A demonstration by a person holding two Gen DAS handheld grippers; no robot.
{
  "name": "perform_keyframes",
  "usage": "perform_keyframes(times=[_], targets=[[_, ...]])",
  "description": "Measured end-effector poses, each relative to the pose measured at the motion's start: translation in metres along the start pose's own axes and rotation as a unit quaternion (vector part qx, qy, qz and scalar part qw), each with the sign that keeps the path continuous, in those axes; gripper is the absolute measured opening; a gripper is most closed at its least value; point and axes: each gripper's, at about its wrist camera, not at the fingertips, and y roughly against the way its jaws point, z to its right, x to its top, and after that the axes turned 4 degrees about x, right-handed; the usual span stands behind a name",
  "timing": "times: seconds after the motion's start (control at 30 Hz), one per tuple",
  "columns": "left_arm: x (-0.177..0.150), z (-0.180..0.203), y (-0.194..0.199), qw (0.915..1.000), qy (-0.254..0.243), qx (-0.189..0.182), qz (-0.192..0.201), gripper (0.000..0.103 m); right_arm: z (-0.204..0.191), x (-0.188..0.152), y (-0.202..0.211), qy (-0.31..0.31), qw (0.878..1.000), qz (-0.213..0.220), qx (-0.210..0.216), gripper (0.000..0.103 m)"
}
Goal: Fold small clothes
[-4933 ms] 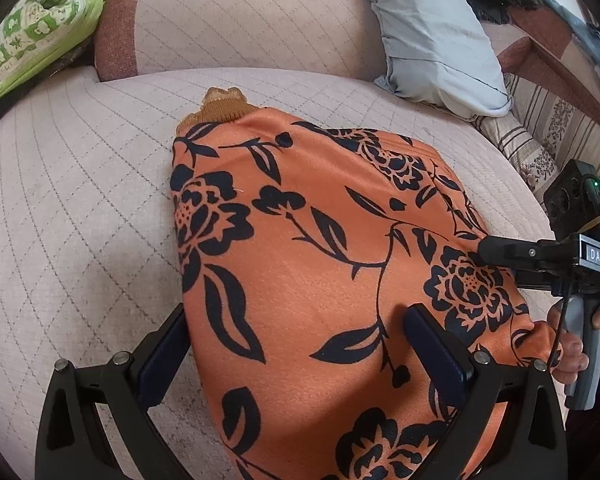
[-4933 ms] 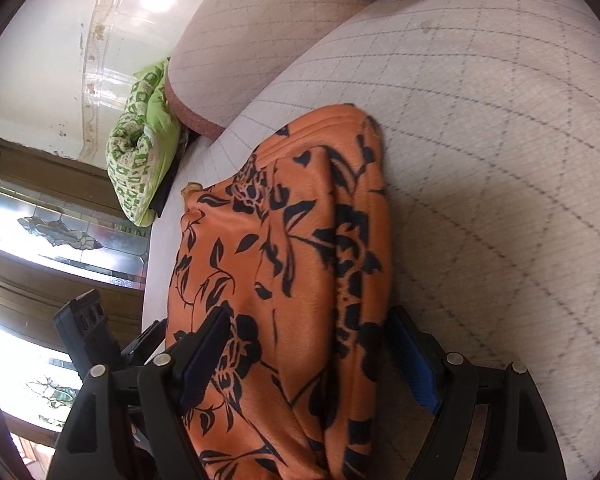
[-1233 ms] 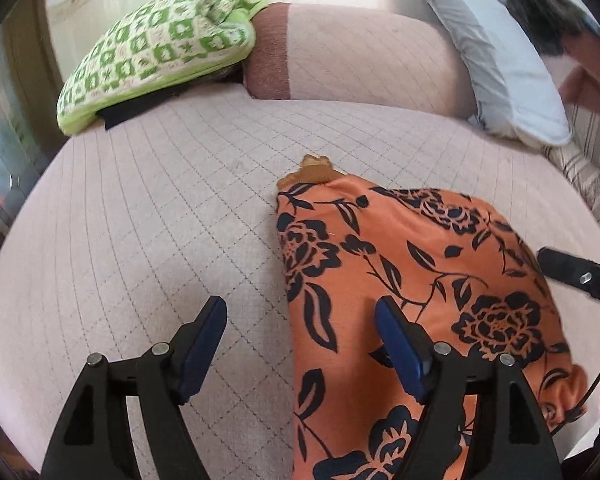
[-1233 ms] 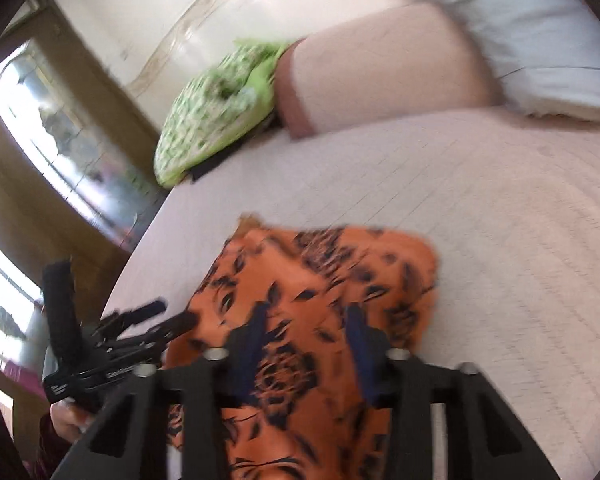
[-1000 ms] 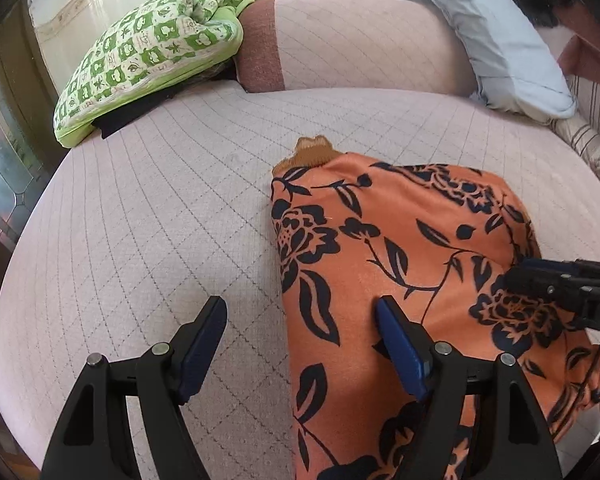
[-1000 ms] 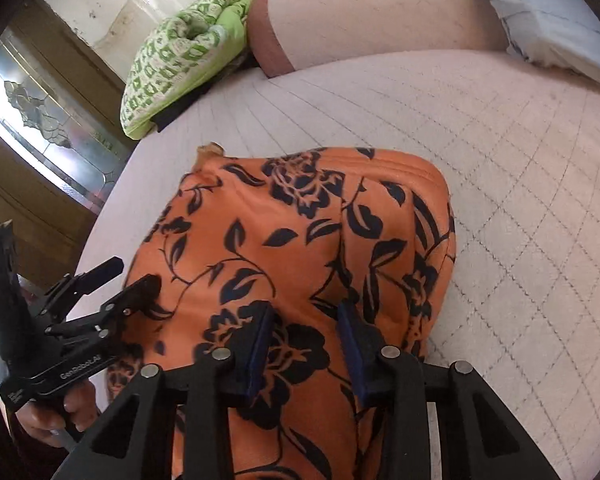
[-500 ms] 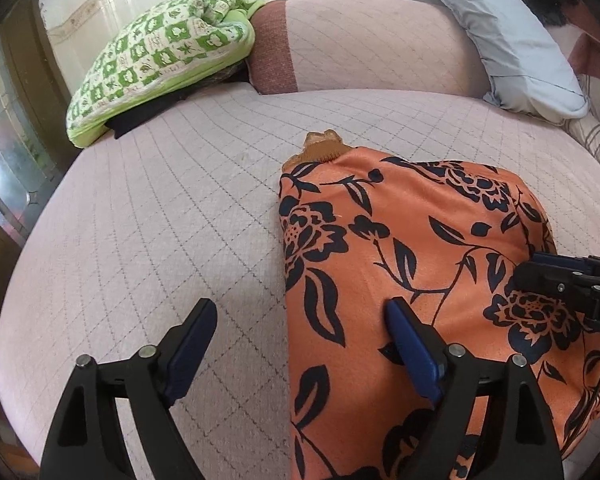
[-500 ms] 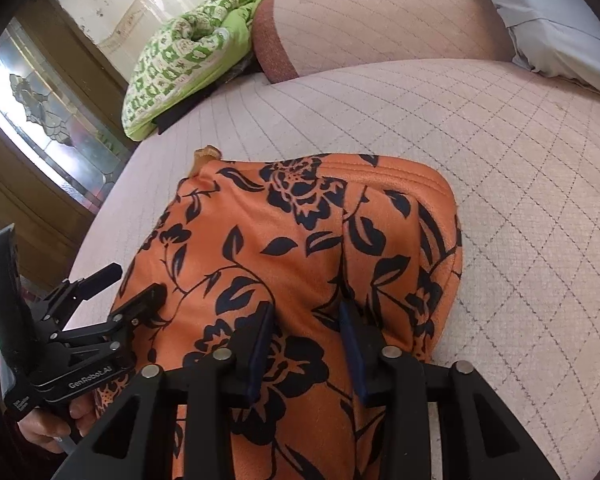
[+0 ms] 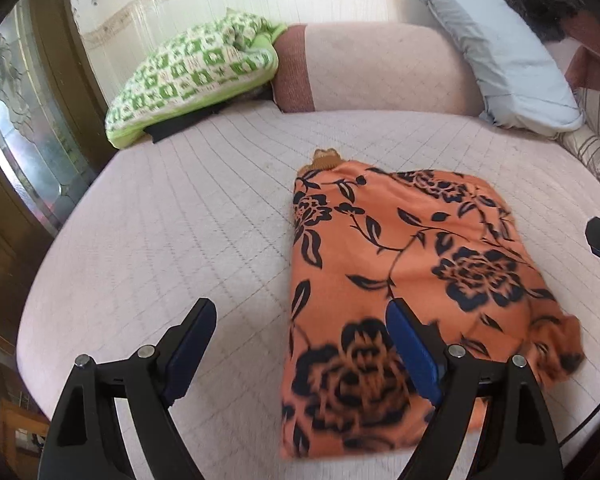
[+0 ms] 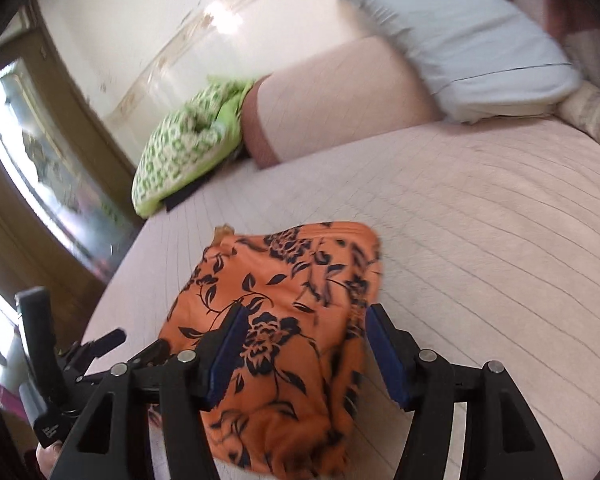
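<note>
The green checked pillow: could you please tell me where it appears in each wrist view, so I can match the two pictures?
Left wrist view: the green checked pillow lies upper left, against the end of the pink bolster.
Right wrist view: the green checked pillow sits left of centre, again against the pink bolster.
Shared landmark: the orange floral garment on the bed.

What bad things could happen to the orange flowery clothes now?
1. The orange garment lies folded near the front edge of the pink bed; a nudge might slide it off.
2. Both the left gripper and right gripper have open jaws, holding nothing, so the fold could loosen.
3. A brown piece pokes out at the far end, so the fold may end up untidy.
</note>
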Motion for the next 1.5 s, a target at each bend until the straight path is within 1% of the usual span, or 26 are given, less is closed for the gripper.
perform_keyframes(times=[0.13, 0.23, 0.33, 0.43, 0.5, 0.57, 0.63, 0.77, 0.9, 1.0, 1.17, 1.23, 1.33, 1.5], targets=[[-0.010, -0.007, 0.031, 0.9998, 0.001, 0.002, 0.018, 0.089, 0.012, -0.012, 0.034, -0.019, 1.000, 0.019, -0.009, 0.065], [-0.013, -0.011, 0.050, 0.9996, 0.002, 0.007, 0.028, 0.092, 0.015, -0.022, 0.057, -0.016, 0.999, 0.025, -0.019, 0.065], [-0.012, -0.014, 0.071, 0.9992, 0.006, 0.014, 0.037, 0.092, 0.007, -0.032, 0.073, 0.009, 0.999, 0.026, -0.038, 0.065], [-0.012, -0.017, 0.091, 0.9988, 0.016, 0.013, 0.045, 0.092, -0.014, -0.043, 0.086, 0.049, 0.997, 0.027, -0.050, 0.065], [-0.011, -0.021, 0.102, 0.9983, 0.028, 0.014, 0.049, 0.095, -0.030, -0.049, 0.094, 0.071, 0.996, 0.026, -0.044, 0.065], [-0.011, -0.023, 0.113, 0.9978, 0.035, 0.011, 0.055, 0.095, -0.043, -0.052, 0.101, 0.085, 0.995, 0.028, -0.040, 0.065], [-0.010, -0.025, 0.123, 0.9972, 0.039, 0.017, 0.062, 0.095, -0.052, -0.053, 0.107, 0.093, 0.995, 0.034, -0.033, 0.065], [-0.006, -0.026, 0.142, 0.9954, 0.032, 0.055, 0.071, 0.095, -0.066, -0.049, 0.119, 0.103, 0.993, 0.051, -0.024, 0.065], [-0.004, -0.032, 0.161, 0.9955, 0.036, 0.034, 0.080, 0.095, -0.078, -0.045, 0.128, 0.115, 0.991, 0.061, -0.018, 0.065], [0.000, -0.036, 0.175, 0.9948, 0.038, 0.026, 0.090, 0.095, -0.084, -0.043, 0.133, 0.120, 0.990, 0.066, -0.011, 0.065], [0.007, -0.040, 0.199, 0.9909, 0.037, 0.034, 0.124, 0.095, -0.097, -0.040, 0.144, 0.141, 0.987, 0.077, -0.006, 0.065], [0.009, -0.041, 0.208, 0.9899, 0.033, 0.029, 0.135, 0.095, -0.099, -0.038, 0.146, 0.144, 0.986, 0.079, -0.003, 0.065], [0.011, -0.043, 0.217, 0.9887, 0.030, 0.023, 0.145, 0.095, -0.101, -0.036, 0.149, 0.145, 0.986, 0.081, 0.002, 0.065], [0.015, -0.044, 0.231, 0.9866, 0.024, 0.025, 0.160, 0.095, -0.110, -0.035, 0.153, 0.159, 0.984, 0.084, 0.009, 0.065]])
